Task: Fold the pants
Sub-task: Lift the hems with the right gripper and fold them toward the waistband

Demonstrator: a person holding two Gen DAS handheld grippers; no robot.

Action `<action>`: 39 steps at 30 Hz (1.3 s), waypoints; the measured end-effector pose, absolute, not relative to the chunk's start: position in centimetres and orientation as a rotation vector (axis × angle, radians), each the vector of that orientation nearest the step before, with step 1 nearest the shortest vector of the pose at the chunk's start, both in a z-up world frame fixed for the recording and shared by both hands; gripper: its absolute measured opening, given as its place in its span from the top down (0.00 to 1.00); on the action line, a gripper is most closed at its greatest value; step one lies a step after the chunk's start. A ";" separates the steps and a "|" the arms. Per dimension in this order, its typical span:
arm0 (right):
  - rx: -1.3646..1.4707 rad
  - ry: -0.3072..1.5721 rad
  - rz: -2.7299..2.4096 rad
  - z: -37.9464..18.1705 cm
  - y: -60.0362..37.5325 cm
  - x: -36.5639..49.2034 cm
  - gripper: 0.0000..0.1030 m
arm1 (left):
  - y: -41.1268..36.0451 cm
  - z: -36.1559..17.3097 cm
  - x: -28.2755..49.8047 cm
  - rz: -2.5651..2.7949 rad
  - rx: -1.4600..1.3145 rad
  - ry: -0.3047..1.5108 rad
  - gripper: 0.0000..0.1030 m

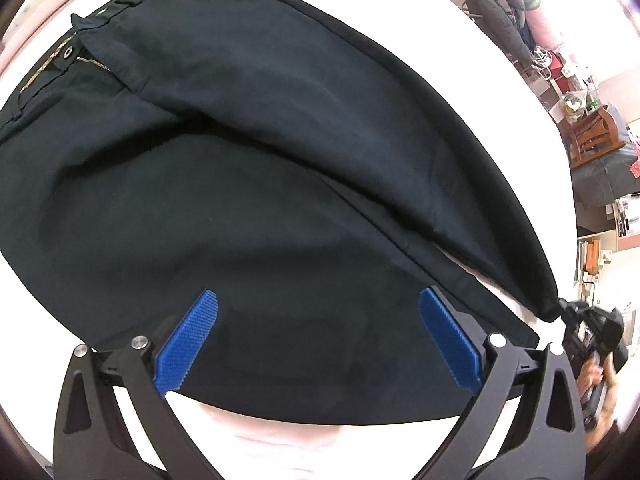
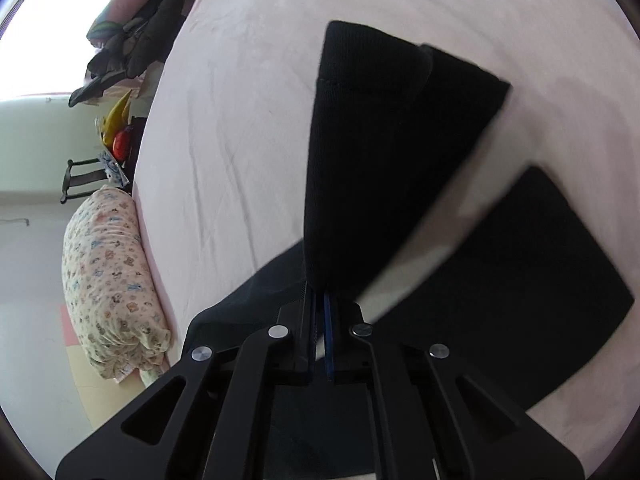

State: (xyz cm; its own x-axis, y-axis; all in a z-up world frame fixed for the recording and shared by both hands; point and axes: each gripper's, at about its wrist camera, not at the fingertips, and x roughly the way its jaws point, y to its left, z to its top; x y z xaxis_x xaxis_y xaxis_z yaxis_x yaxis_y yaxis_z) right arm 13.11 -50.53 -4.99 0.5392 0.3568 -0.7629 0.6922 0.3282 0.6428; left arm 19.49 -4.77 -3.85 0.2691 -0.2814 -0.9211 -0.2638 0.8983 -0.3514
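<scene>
Pants between right hand-held gripper pads

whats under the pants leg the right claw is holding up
The right claw is shut on the hem end of the lifted pants leg. Under it lies the pink bed sheet, with the other leg flat beside. Whatever is directly behind the raised cloth is hidden.

Setting: a lived-in bedroom of a home.
Work surface: a bed covered with a pale pink sheet is seen in both views.
Bedding: a bolster pillow in a small cartoon print is laid along the bed's edge.
Clothing: dark jackets are piled at the far side.
Furniture: a wooden chair is seen beside the bed.
Clutter: boxes and household items are stacked beyond.
</scene>
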 end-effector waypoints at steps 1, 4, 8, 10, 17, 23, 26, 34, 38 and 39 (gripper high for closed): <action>1.278 1.043 -0.280 -5.1 -50.4 12.7 0.97 | -4.7 -3.8 19.2 -0.016 -0.490 1.315 0.02; 1.299 1.026 -0.271 -5.2 -49.8 11.4 0.97 | -3.9 -3.7 18.2 -0.023 -0.482 1.321 0.02; 1.349 0.993 -0.264 -5.5 -49.4 9.4 0.97 | -3.0 -3.6 17.5 -0.027 -0.481 1.324 0.02; 1.384 0.975 -0.266 -5.8 -49.1 8.2 0.97 | -2.5 -3.6 17.0 -0.027 -0.483 1.326 0.02; 1.525 0.893 -0.287 -7.5 -47.8 3.1 0.98 | -2.7 -3.7 16.6 -0.038 -0.475 1.343 0.02; 1.622 0.888 -0.341 -10.0 -45.9 0.5 0.98 | -2.6 -3.9 15.9 -0.048 -0.486 1.359 0.02; 1.602 0.928 -0.382 -11.4 -45.7 0.7 0.97 | -2.4 -3.8 15.5 -0.054 -0.487 1.358 0.02; 1.568 1.014 -0.421 -9.5 -46.2 0.7 0.62 | -0.2 -3.2 14.0 -0.026 -0.488 1.332 0.02; 1.521 0.920 -0.392 -5.6 -44.1 0.5 0.51 | 1.6 -3.7 13.5 -0.022 -0.515 1.366 0.02; 1.526 0.912 -0.338 -5.2 -43.0 1.5 0.51 | 2.2 -4.0 13.4 -0.028 -0.533 1.381 0.02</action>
